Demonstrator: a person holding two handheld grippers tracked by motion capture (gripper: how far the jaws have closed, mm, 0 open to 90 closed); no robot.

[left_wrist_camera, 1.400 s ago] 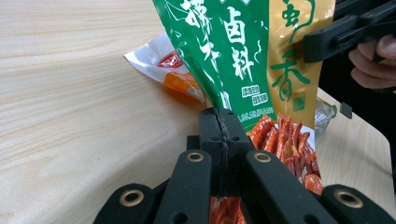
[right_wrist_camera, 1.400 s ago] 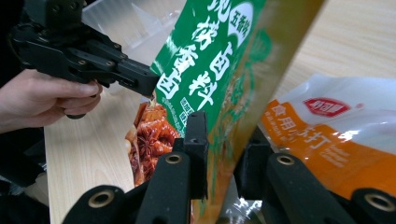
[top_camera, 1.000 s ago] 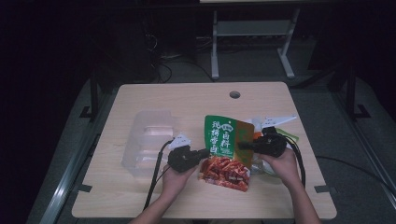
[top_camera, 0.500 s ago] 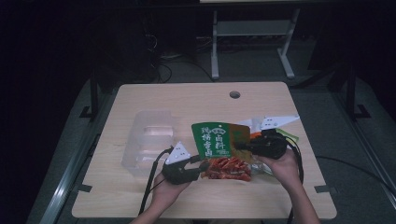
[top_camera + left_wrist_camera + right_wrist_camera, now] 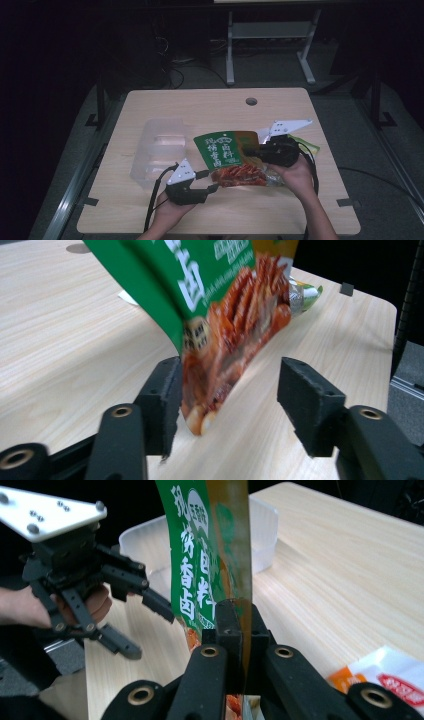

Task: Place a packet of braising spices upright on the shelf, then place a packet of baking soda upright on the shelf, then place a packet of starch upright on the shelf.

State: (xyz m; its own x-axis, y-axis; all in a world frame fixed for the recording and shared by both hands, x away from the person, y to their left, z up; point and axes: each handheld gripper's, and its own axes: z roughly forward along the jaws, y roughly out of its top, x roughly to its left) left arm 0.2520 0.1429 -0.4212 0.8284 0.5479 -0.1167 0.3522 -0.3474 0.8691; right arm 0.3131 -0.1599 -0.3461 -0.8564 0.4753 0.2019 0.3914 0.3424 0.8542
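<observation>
A snack packet [image 5: 226, 156], green on top with red food printed below, hangs tilted over the table's front middle. My right gripper [image 5: 251, 150] is shut on its side edge; in the right gripper view the jaws pinch the packet [image 5: 200, 565] at my right gripper [image 5: 235, 625]. My left gripper [image 5: 211, 181] stands open, front left of the packet, and its jaws have just been opening. In the left gripper view the packet's lower corner [image 5: 225, 340] hangs between the spread jaws of my left gripper [image 5: 232, 395], close to the left pad. The right gripper view also shows my left gripper [image 5: 147, 632].
A clear plastic container [image 5: 155, 147] lies on the wooden table [image 5: 200, 107] at the left, also seen as the container [image 5: 260, 530]. Another packet [image 5: 306, 146] lies beneath the right hand; the right gripper view shows that white and orange packet [image 5: 395, 672]. A cable hole [image 5: 251, 101] sits at the back.
The left gripper has let go of the packet, opened, and drawn back toward the front left. The right gripper has lifted the packet, which now hangs higher.
</observation>
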